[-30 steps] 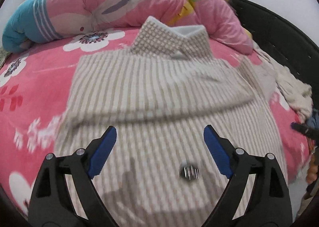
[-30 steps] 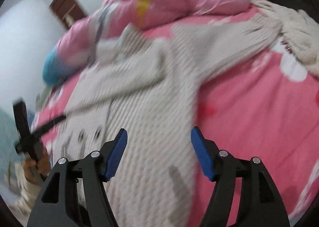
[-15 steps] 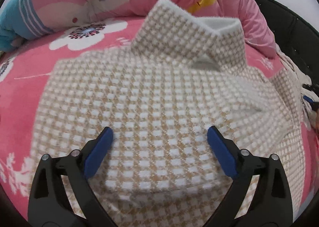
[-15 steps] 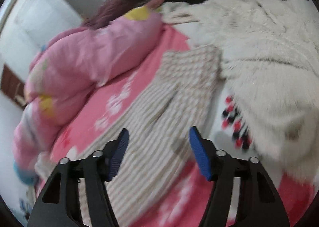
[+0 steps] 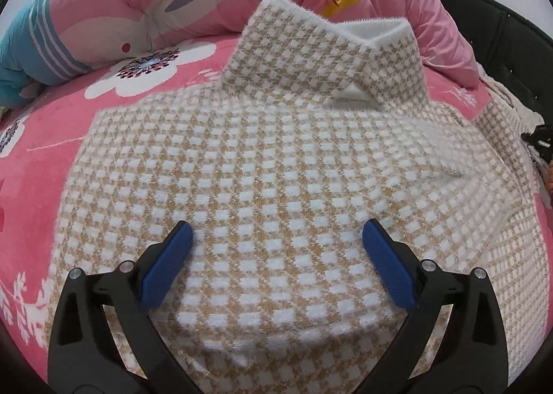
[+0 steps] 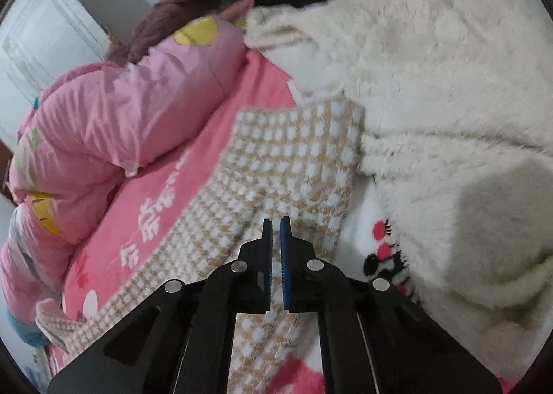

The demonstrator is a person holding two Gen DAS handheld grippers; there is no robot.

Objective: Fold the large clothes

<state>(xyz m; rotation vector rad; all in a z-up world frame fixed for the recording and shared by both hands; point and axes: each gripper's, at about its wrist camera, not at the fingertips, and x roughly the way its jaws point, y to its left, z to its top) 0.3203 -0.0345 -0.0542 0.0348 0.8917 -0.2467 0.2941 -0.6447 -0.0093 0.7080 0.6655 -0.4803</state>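
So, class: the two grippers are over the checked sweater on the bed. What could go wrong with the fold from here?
1. The right gripper has shut on the sleeve; its thin pinch of fuzzy knit could slip when pulled.
2. The fluffy white garment touches the cuff and may drag along.
3. The left gripper is open on the sweater, holding nothing, so the body may shift.

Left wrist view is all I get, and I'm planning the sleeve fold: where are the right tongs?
Observer: The right tongs are shut, tips at the checked sleeve.
Operator: Gripping it?
Observer: Cannot tell; the tips meet the fabric short of the cuff.
Operator: Anything beside that sleeve?
Observer: A fluffy white garment lies against its cuff end.
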